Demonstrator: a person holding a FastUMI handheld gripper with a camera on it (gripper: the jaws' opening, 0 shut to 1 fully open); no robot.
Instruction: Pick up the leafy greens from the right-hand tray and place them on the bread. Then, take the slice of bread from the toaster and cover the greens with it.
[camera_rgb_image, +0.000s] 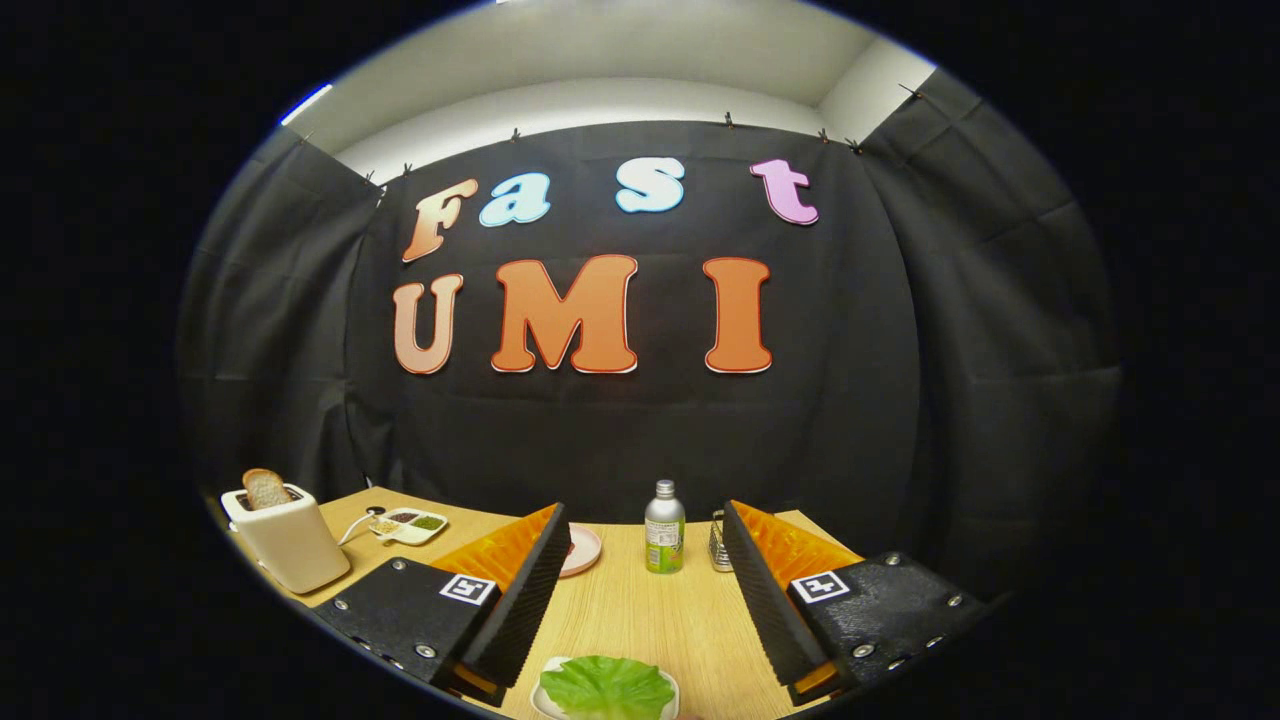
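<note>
My gripper is open above the wooden table, with nothing between its two black ribbed fingers. A green leaf lies on a white tray low between the fingers, close to the gripper's base. A white toaster stands off to the left, beyond the left finger, with a slice of bread sticking up out of its slot. A pink plate lies just behind the left fingertip, mostly hidden by it; what is on it cannot be seen.
A small silver bottle with a green label stands ahead between the fingertips. A metal object stands right beside it, partly hidden by the right finger. A white divided dish with seasonings sits right of the toaster.
</note>
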